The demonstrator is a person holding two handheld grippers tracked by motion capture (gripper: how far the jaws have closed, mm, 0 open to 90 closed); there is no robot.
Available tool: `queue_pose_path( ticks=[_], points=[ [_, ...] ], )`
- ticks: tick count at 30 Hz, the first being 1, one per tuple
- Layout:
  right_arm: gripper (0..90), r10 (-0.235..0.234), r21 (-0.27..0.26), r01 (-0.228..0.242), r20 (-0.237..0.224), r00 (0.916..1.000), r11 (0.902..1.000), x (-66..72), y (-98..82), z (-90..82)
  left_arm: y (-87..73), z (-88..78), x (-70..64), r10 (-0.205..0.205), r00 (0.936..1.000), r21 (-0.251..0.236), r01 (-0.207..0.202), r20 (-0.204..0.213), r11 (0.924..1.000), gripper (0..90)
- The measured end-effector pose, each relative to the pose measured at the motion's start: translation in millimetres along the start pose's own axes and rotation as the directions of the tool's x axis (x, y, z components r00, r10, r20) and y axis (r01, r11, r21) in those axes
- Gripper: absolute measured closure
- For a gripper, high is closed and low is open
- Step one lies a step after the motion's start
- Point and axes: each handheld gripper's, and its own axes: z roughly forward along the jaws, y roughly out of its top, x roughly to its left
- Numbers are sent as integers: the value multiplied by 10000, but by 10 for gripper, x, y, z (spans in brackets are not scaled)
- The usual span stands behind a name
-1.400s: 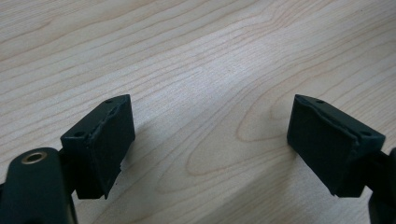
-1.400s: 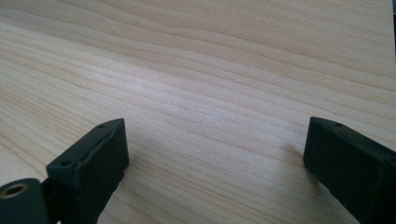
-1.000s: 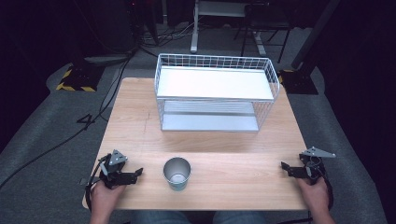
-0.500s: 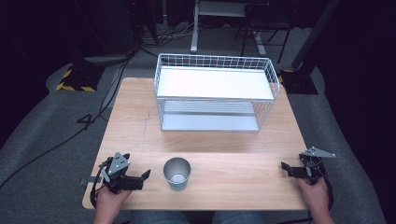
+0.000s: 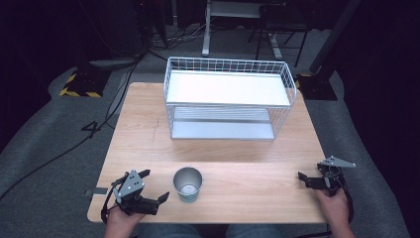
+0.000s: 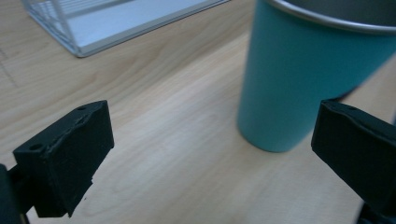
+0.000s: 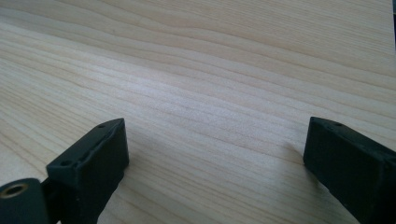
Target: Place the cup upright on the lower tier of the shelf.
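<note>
Cup (image 5: 188, 184) standing upright near the tabletop's front edge; left gripper (image 5: 147, 190) is sitting just beside it, jaws apart and empty, having just been opening. Right gripper (image 5: 308, 181) is resting open by the right edge. Best to be centring the cup between the jaws before closing.

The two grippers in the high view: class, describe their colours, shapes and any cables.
Both the left gripper and right gripper are black, each with two blocky fingers and a grey three-cornered plate on top. A black cable trails from each.

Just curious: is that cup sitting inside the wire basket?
No, the cup stands on the bare table, in front of the wire basket.
</note>
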Motion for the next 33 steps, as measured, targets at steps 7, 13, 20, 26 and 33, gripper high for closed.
queue_pose_path(
  ticks=[7,13,20,26,33],
  points=[
    [70,-18,3,18,-18,10000,10000,5,-1,-2,-9,-46,-266,333,9993,-277,-329,150,9991,0],
    [70,-20,5,20,-20,10000,10000,4,-1,-2,17,-16,-359,-92,9986,-735,130,522,9972,0],
    [70,-20,6,20,-19,10000,10000,4,-1,-2,-2,110,-432,-401,9942,-759,478,997,9960,0],
    [70,-19,5,19,-19,10000,10000,4,-1,-2,-30,245,-494,-734,9952,-1160,806,655,9900,18],
    [70,-19,5,19,-19,10000,10000,4,-1,-2,-10,412,-614,-313,9994,-980,328,167,9946,78]
  ],
)
